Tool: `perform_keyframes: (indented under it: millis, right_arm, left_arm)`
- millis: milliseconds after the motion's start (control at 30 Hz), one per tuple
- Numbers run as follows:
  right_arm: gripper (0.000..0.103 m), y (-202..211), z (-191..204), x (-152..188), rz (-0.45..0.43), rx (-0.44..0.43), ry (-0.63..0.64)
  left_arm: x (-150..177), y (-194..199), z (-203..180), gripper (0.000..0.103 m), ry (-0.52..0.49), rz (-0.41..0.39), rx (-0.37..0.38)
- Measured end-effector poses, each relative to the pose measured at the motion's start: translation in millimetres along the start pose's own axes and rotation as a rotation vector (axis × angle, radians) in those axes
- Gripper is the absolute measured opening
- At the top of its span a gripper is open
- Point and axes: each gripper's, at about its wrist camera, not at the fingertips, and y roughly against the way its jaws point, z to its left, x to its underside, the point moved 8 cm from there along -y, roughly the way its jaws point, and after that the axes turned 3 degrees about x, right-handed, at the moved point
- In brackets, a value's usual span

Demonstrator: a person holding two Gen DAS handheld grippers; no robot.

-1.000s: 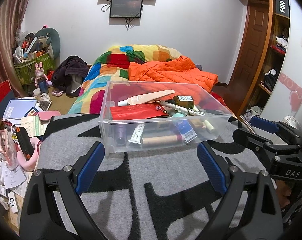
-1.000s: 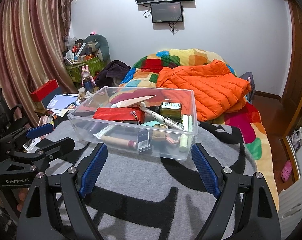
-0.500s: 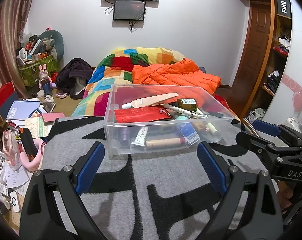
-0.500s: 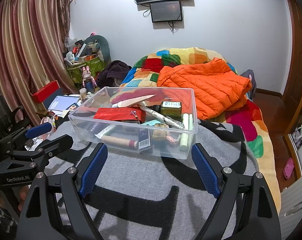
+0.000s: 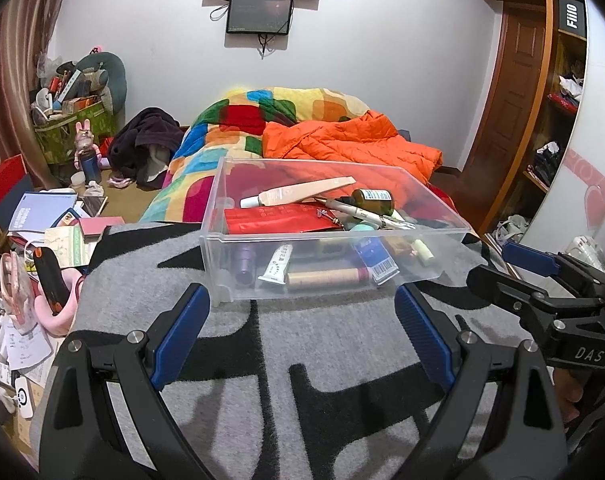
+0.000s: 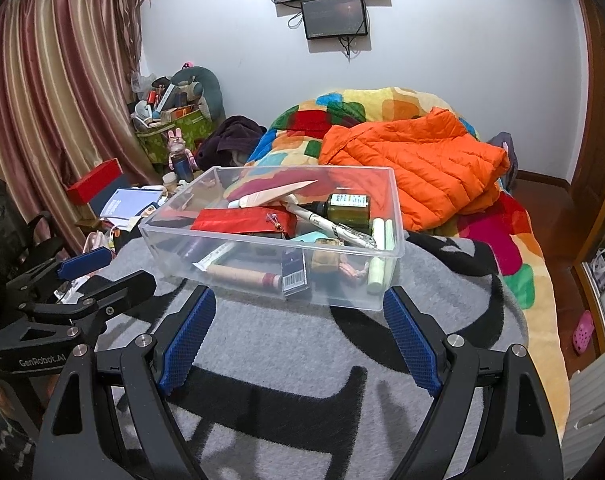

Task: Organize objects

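Observation:
A clear plastic bin (image 5: 222,264) (image 6: 394,208) sits on a grey and black blanket (image 5: 302,360) (image 6: 282,344). It holds a red pouch (image 5: 278,218) (image 6: 242,220), a beige tube (image 5: 302,194), a dark green bottle (image 5: 372,198) (image 6: 348,208), a white pen (image 6: 330,228), a small white tube (image 5: 278,264) and several other small items. My left gripper (image 5: 302,312) is open and empty, just short of the bin's near wall. My right gripper (image 6: 298,312) is open and empty, near the bin's front right side.
An orange jacket (image 6: 414,160) lies on a colourful quilt (image 5: 230,128) behind the bin. Books, papers and clutter (image 5: 42,224) cover the floor at left. A wooden shelf unit (image 5: 550,80) stands at right. The right gripper shows in the left wrist view (image 5: 542,288).
Both grippers have tilted slightly, so the bin sits a little lower in each view. Both stay open and empty. Nothing in the bin has moved.

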Motion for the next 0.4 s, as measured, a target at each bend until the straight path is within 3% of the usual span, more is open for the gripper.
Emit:
perform_keyframes:
  millis: [400]
  right_arm:
    - [0.084, -3.2, -0.7, 1.6, 0.014, -0.006, -0.007]
  left_arm:
    - [0.1, 3.2, -5.9, 0.095, -0.006, -0.002, 0.043]
